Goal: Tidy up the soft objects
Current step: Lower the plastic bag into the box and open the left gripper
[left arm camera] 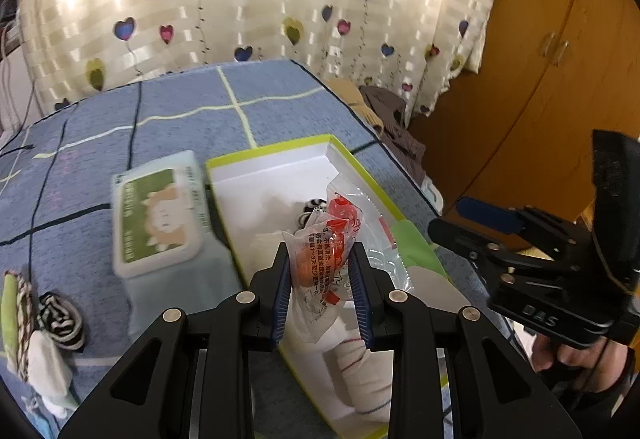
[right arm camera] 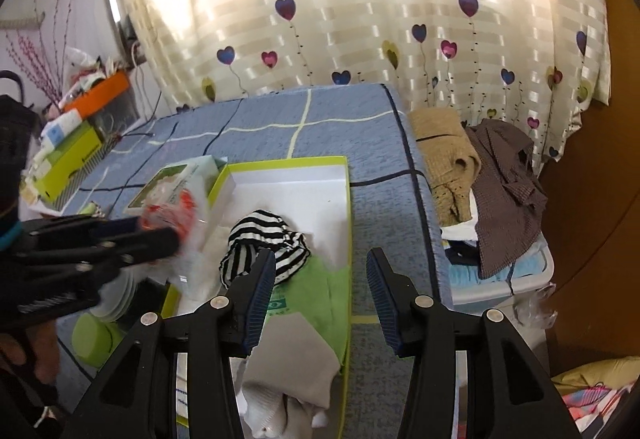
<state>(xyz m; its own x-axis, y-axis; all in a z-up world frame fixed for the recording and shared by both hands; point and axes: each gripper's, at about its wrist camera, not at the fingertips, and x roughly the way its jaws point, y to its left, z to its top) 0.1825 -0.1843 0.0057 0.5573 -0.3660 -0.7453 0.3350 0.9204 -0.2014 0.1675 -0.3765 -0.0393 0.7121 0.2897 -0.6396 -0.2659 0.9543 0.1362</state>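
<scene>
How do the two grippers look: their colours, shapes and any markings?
Both are alike. The left gripper has black plastic arms with triangular cut-outs and round silver pins; its jaws carry ribbed blue pads. The right gripper is built the same, and its black body shows raised letters. A dark sleeve covers the wrist behind it.

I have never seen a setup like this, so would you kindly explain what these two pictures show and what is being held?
No robot here: a person holds a hand-held claw in each hand, and each claw carries a wide-angle camera looking along its fingers. In the left camera's picture, the left claw is shut on a clear plastic packet with red print, above a green-edged box. The box sits on a blue checked bedspread, with a wipes pack beside it. In the right camera's picture, the right claw stands open and empty over the same box, which holds a striped sock and other soft items.
</scene>
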